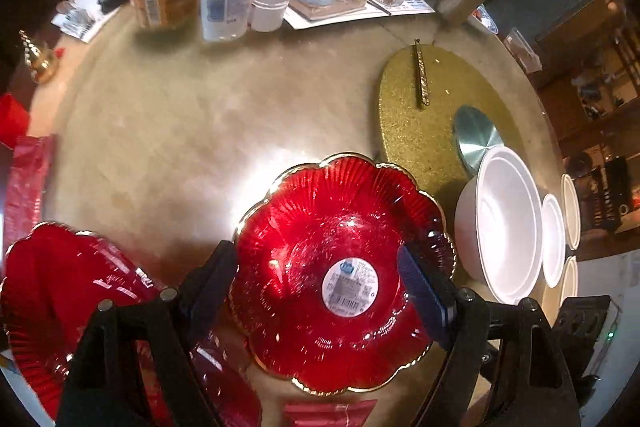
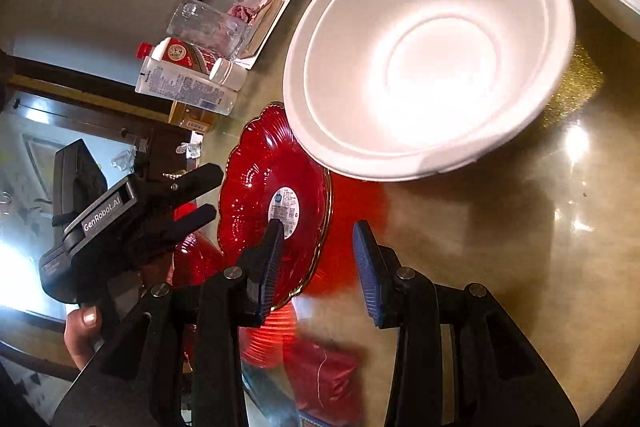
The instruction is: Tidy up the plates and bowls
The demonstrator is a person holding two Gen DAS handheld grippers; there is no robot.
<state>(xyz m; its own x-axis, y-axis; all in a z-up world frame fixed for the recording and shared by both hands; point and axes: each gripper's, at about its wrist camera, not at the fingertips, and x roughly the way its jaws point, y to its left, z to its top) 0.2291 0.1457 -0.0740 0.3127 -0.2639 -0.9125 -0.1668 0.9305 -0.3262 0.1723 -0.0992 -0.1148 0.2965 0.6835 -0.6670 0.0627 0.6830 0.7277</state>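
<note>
Now the left claw (image 1: 320,291) hangs wide open over the red plate (image 1: 340,267), gripping nothing; the plate lies flat on the tabletop (image 1: 180,131), face up, round with no long axis. Beside it the right claw (image 2: 318,259), partly open and empty, faces the upright white bowl (image 2: 432,59).
</note>
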